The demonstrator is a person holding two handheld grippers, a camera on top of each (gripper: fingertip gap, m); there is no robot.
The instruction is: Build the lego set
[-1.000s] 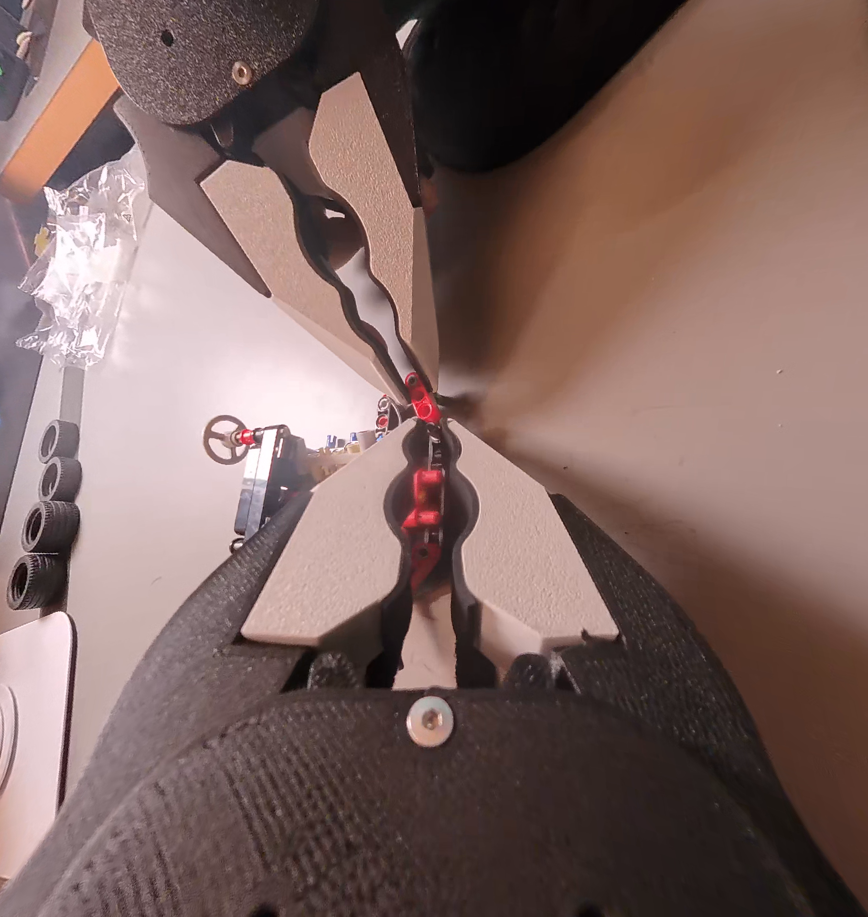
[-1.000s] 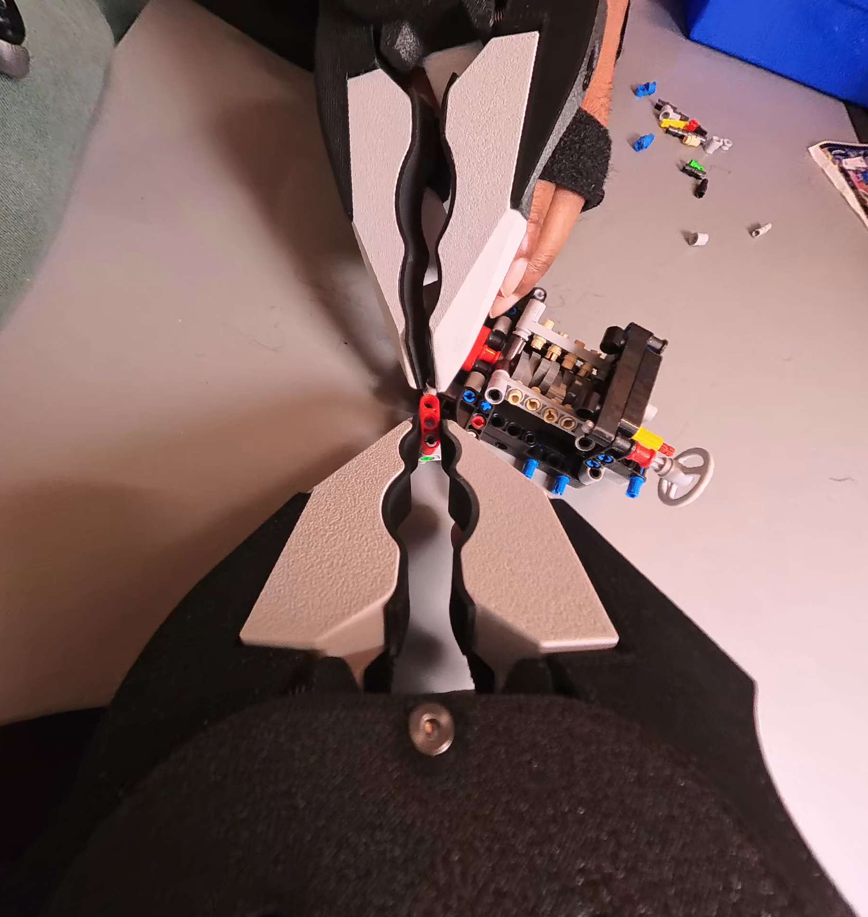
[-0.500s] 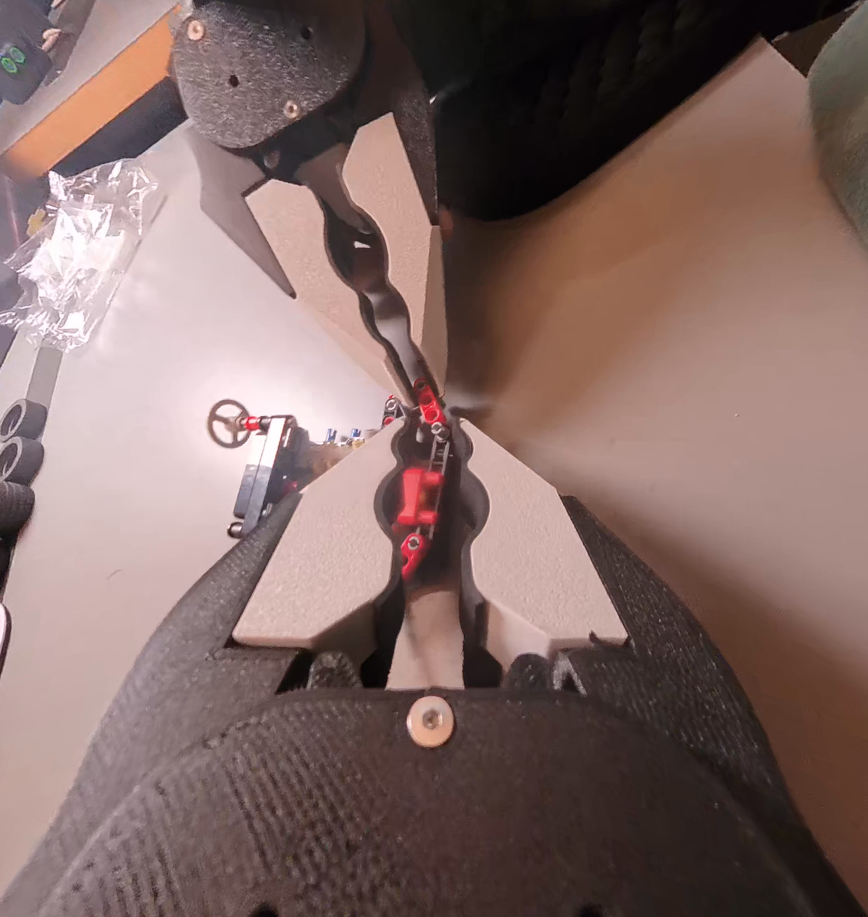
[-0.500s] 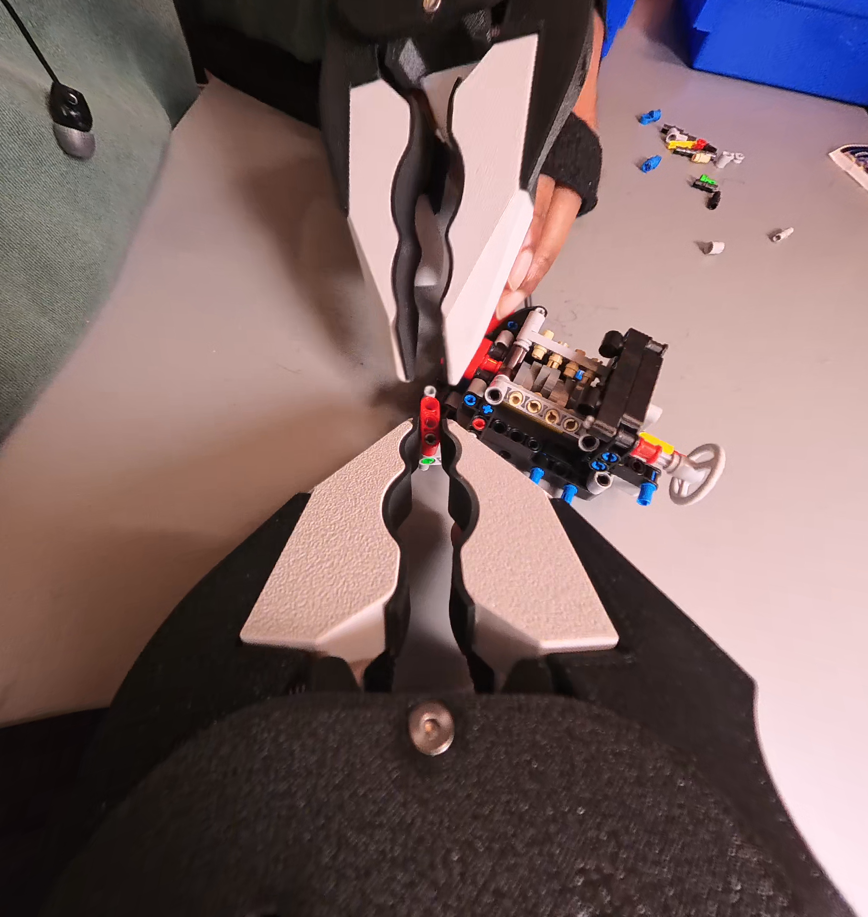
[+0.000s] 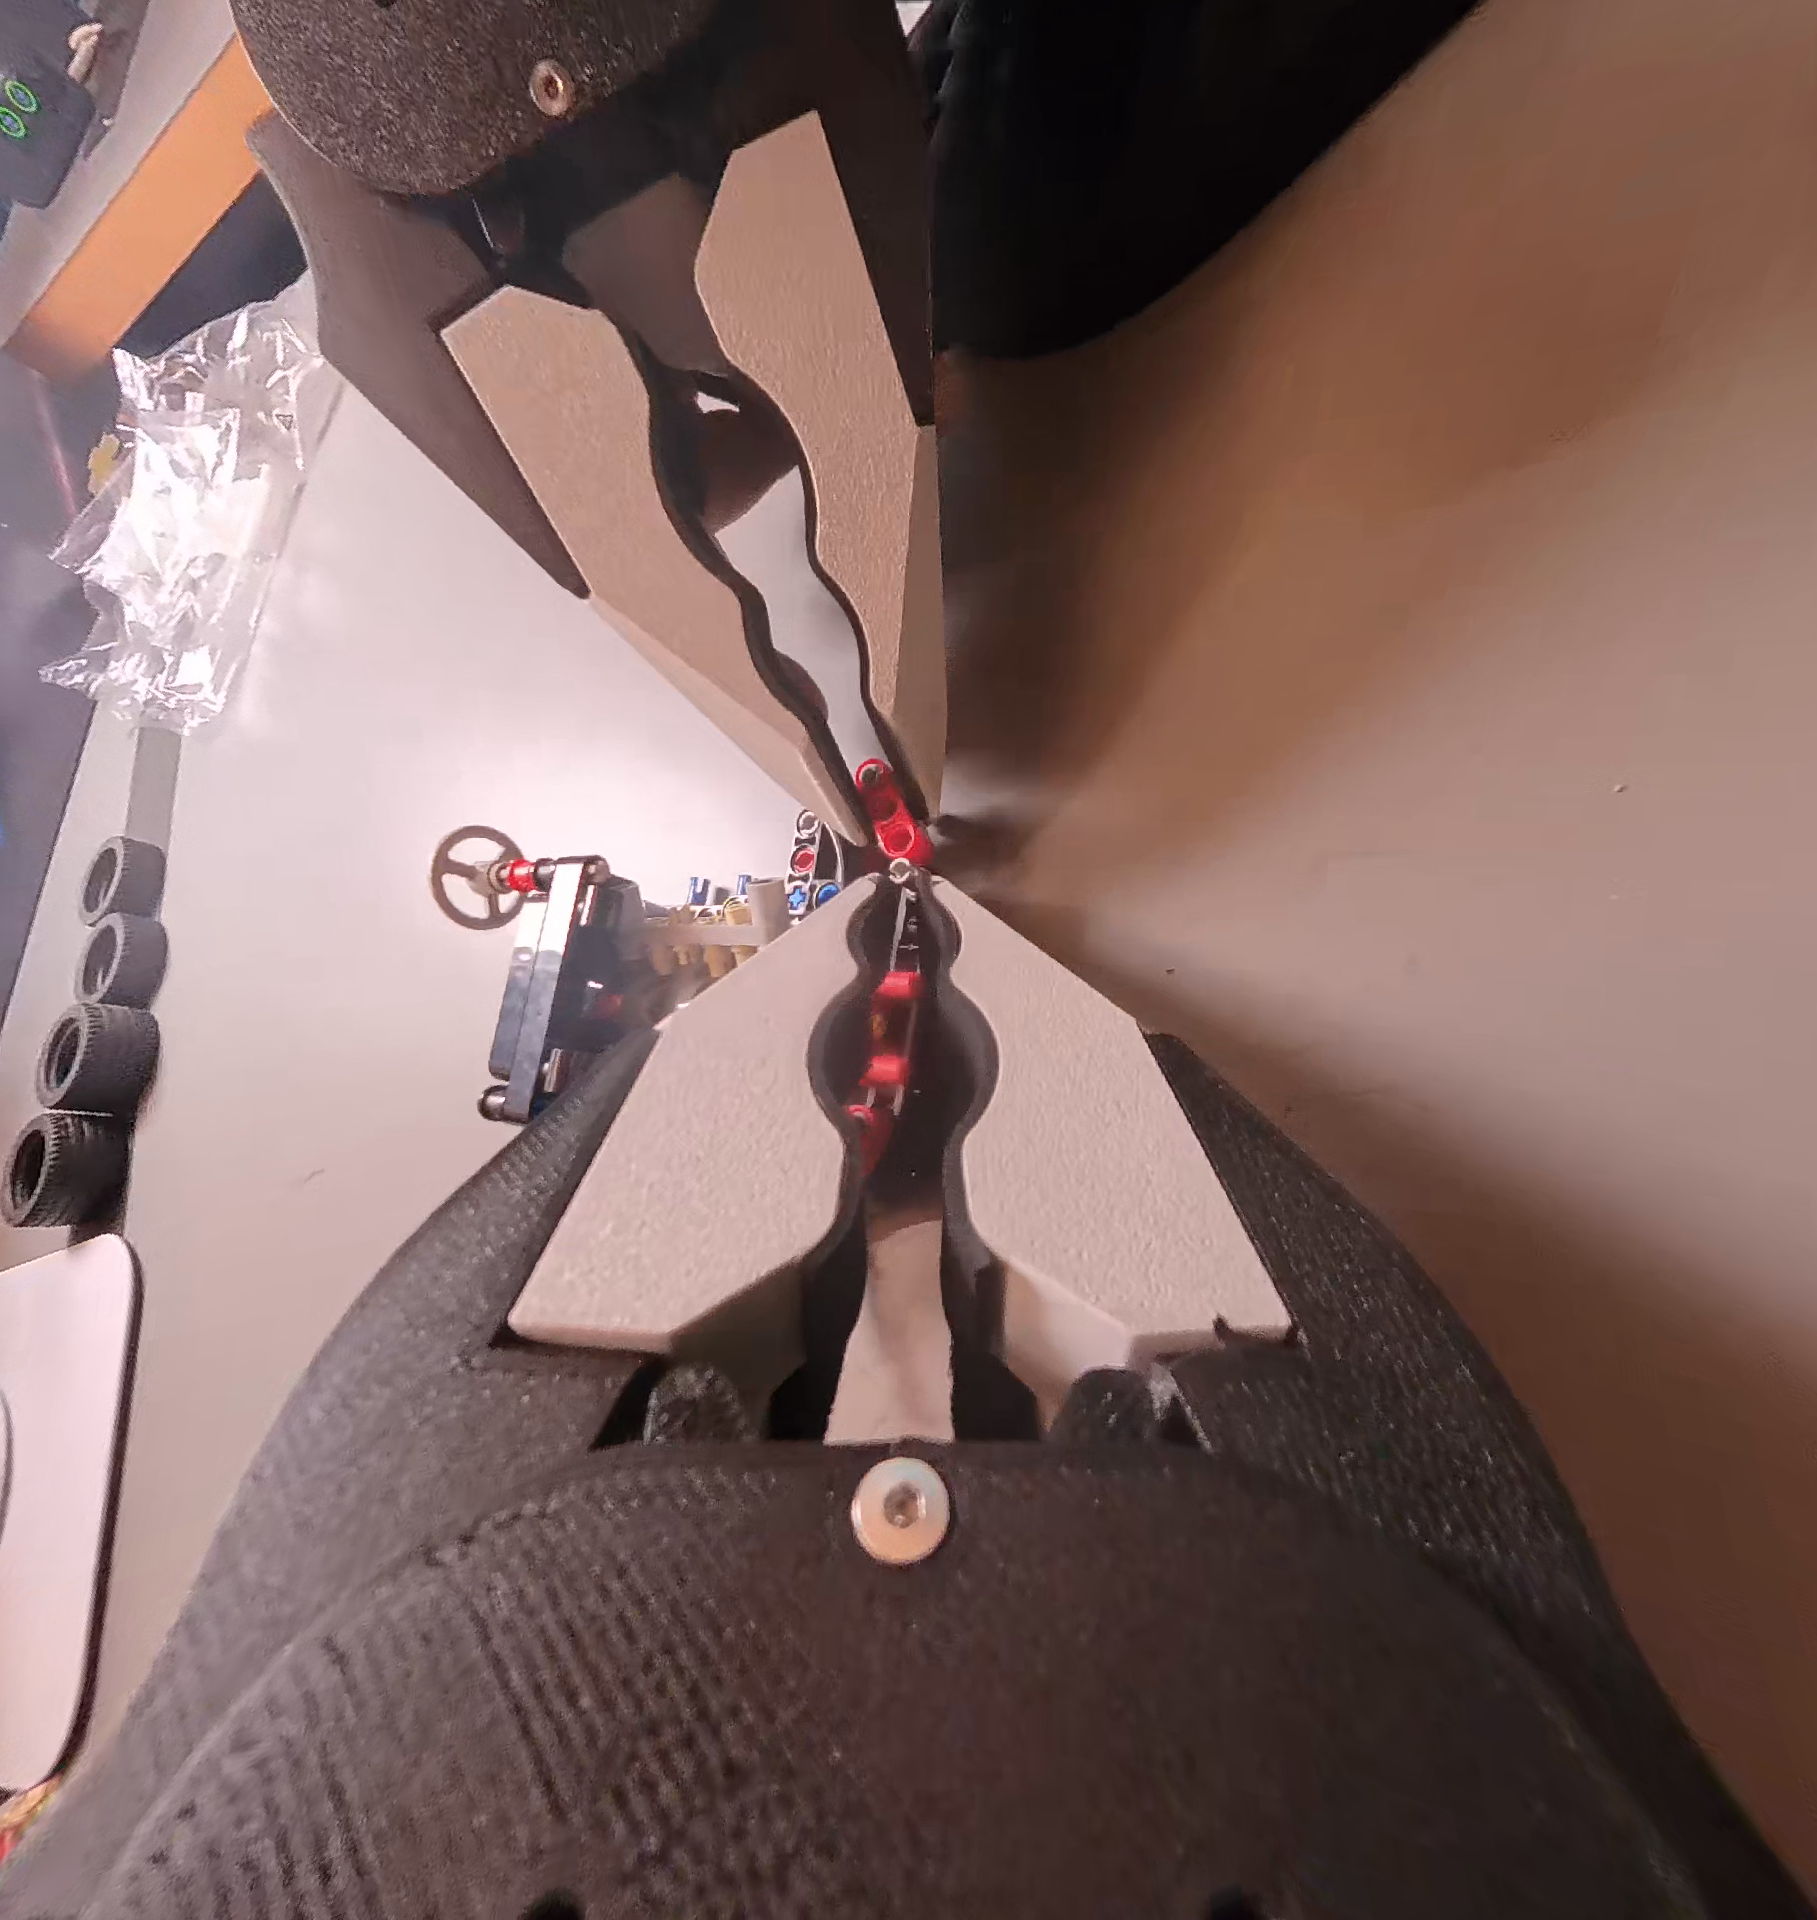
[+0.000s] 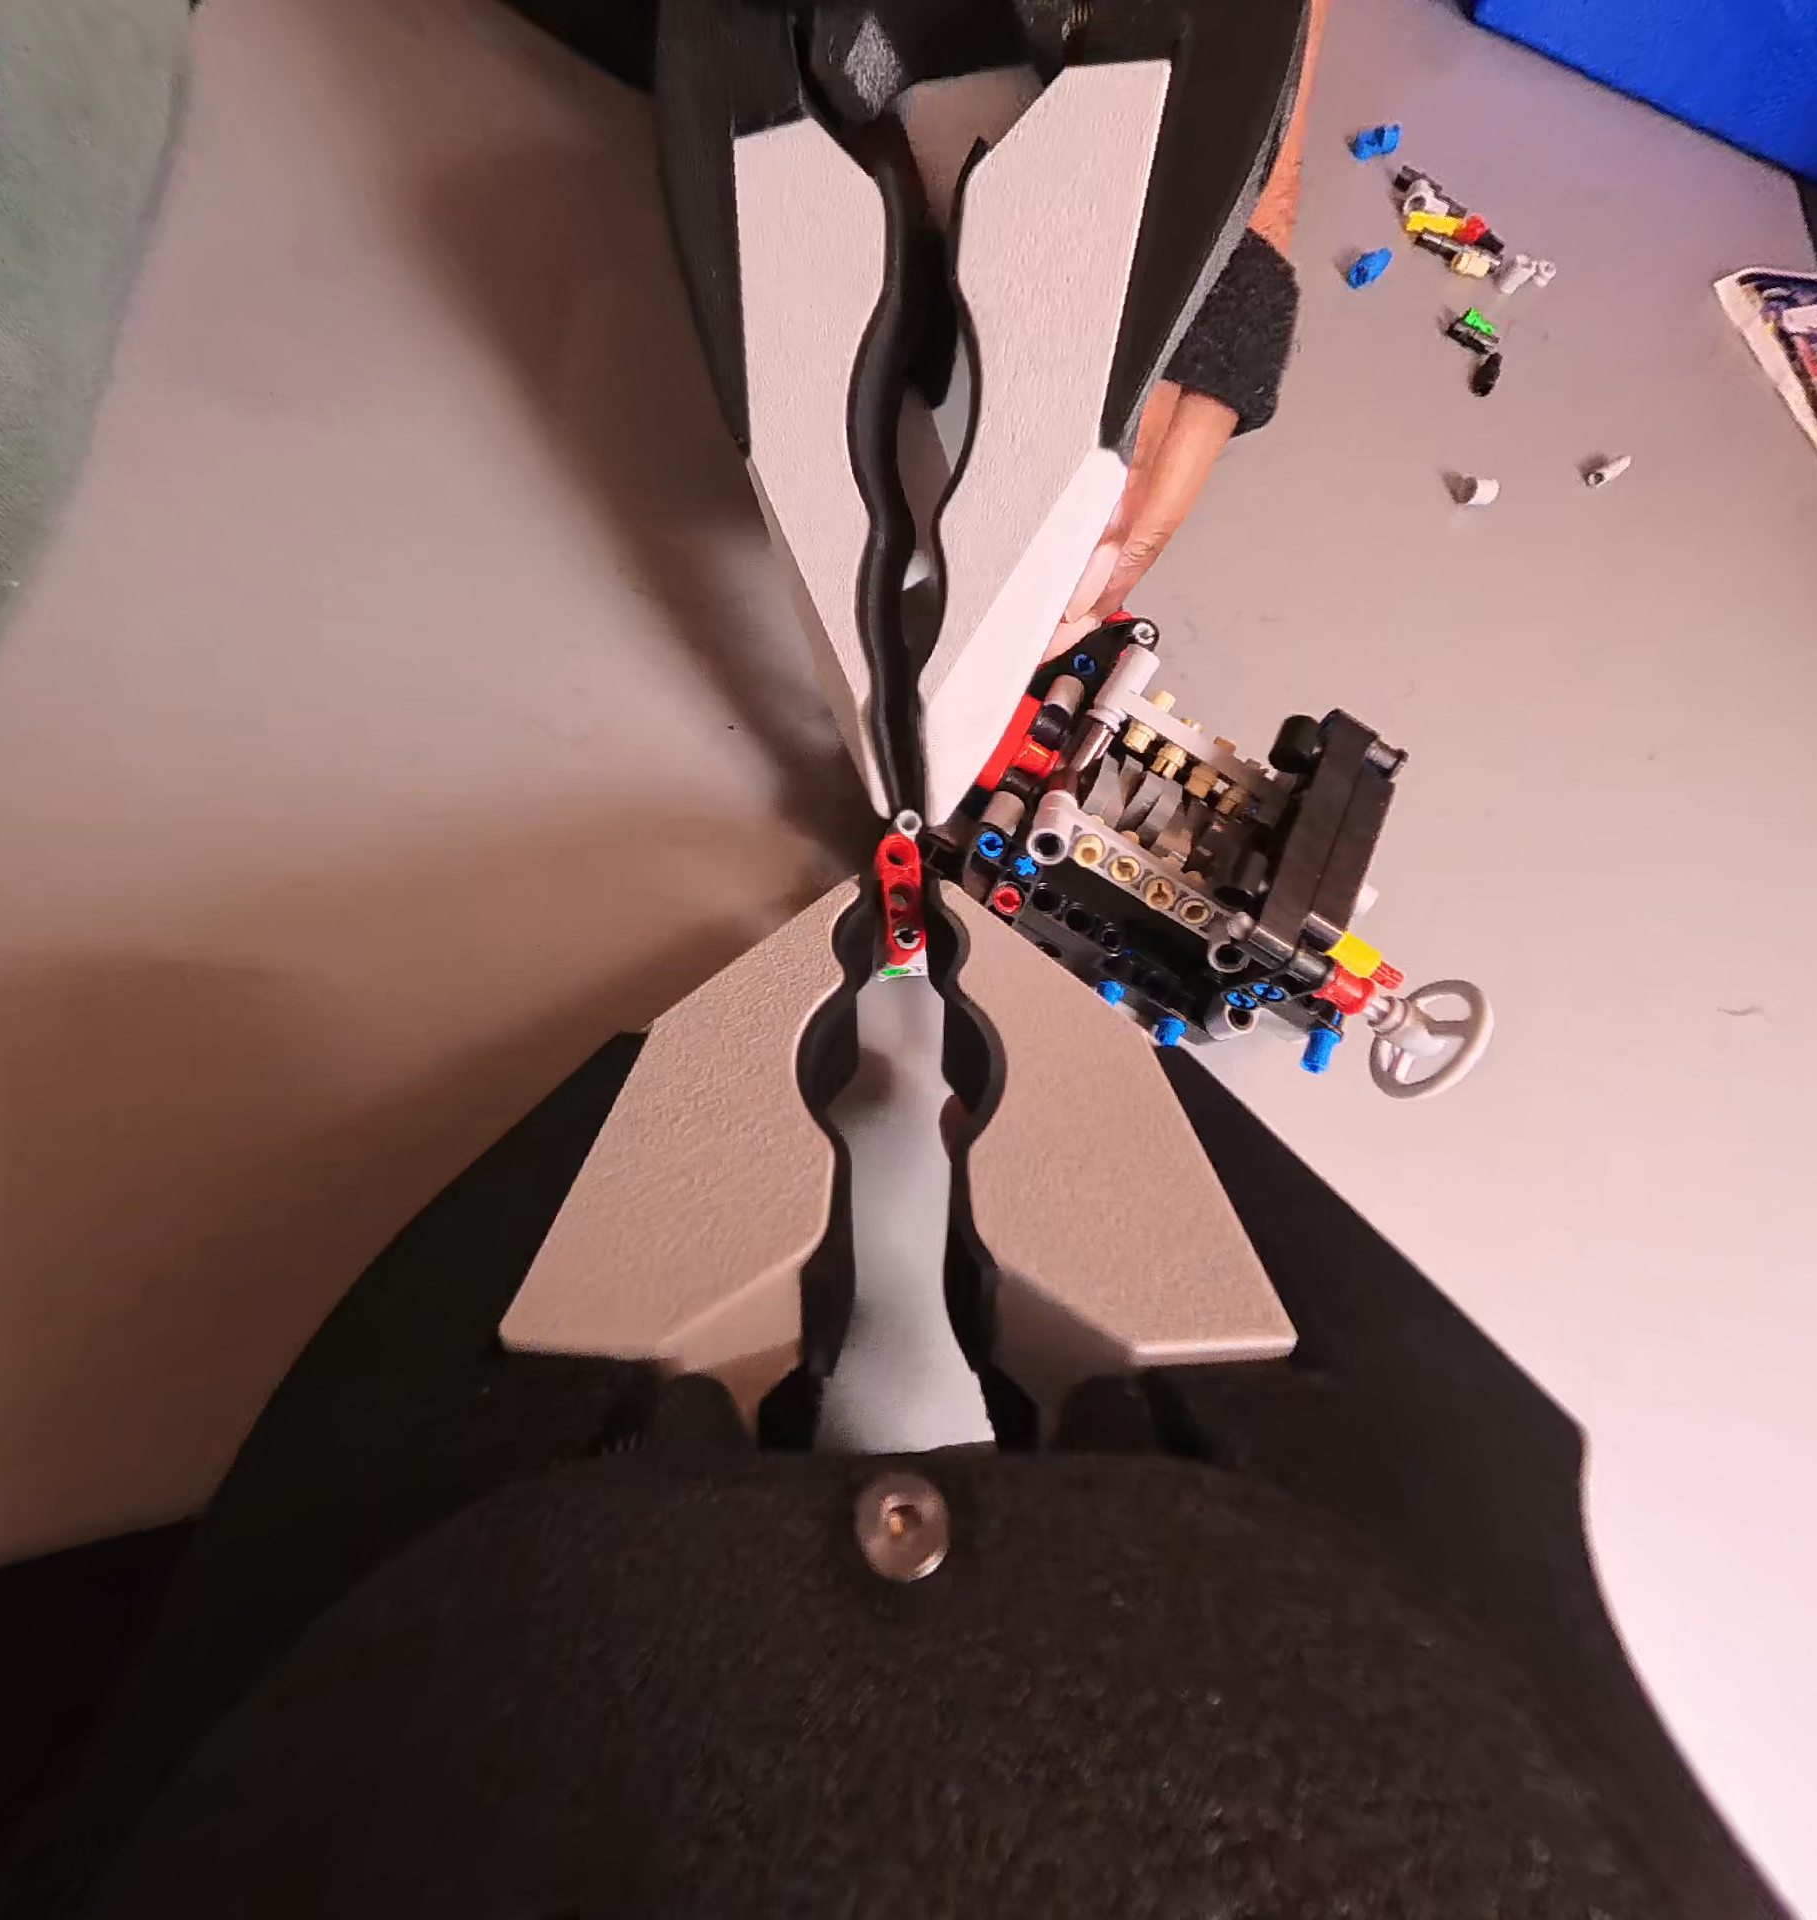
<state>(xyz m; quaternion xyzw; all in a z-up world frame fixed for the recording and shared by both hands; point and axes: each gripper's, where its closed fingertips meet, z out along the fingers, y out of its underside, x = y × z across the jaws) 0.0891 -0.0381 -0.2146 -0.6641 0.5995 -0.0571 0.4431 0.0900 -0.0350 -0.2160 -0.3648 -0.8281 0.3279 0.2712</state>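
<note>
Left gripper (image 5: 902, 891): jaws nearly together, clamped on a slim red-and-black sub-assembly (image 5: 891, 1023) that runs back between the fingers; a small grey pin end shows at its tip. Right gripper (image 6: 899, 912): jaws narrow, pinching a short red beam (image 6: 900, 902) with three holes, a grey pin (image 6: 908, 823) at its far end and a bit of white and green at its near end. The two grippers meet tip to tip above the table (image 6: 1506, 1351); the red beam and the pin end of the sub-assembly are touching or very nearly so; the exact joint is too small to tell.

Just beside the tips sits the main lego build (image 6: 1174, 862): black frame, grey beams, a row of tan pins, blue pins along the lower edge, red and yellow connectors, and one grey steering wheel (image 6: 1429, 1037) sticking out at the far side. A person's fingers (image 6: 1143, 530), in a dark sleeve cuff, rest by the build behind the left gripper, which hides part of it from the right wrist view.

Around:
- four black tyres (image 5: 93, 1049) in a row along the table edge
- one crumpled clear plastic bag (image 5: 182, 530)
- a scatter of small loose parts (image 6: 1455, 249), blue, yellow, red, green, grey; blurred, no firm count
- one printed booklet (image 6: 1808, 353) at the edge
- blue box (image 6: 1693, 73) behind
</note>
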